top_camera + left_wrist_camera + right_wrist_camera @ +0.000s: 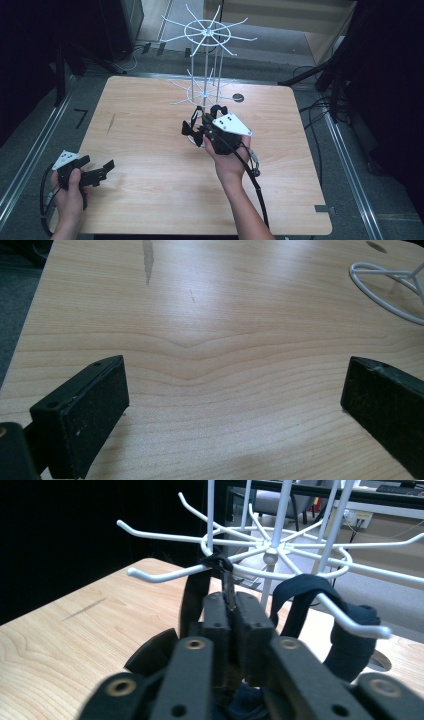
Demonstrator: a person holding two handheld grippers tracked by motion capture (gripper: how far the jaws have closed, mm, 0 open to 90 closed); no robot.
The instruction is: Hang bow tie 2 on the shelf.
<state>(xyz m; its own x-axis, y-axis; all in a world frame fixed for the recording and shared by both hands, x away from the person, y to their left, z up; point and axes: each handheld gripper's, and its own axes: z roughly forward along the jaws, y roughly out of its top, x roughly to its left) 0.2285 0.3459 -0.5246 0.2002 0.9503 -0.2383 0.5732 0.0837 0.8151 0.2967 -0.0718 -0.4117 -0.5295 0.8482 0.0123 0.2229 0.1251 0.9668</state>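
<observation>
Two hand-held claws work at a pale wooden counter [150, 150]. From the high view, the right claw [200, 125] sits at the foot of a white wire hook rack [206, 60], pinching a dark fabric band with a looped strap [192, 127] against the lower tier; the left claw [95, 172] rests apart near the counter's front left corner. From the left gripper view, its black pads [95, 405] stand wide open over bare wood, holding nothing, with the rack's round wire base [385, 290] cut off at the far right. From the right gripper view, the pads [235, 625] are nearly closed on a thin strap [227, 587] that loops over one white hook [165, 572], so hanging looks almost done. Next, I judge, comes letting go gently and backing away without dragging the loop off. The band's full shape is hard to make out.
</observation>
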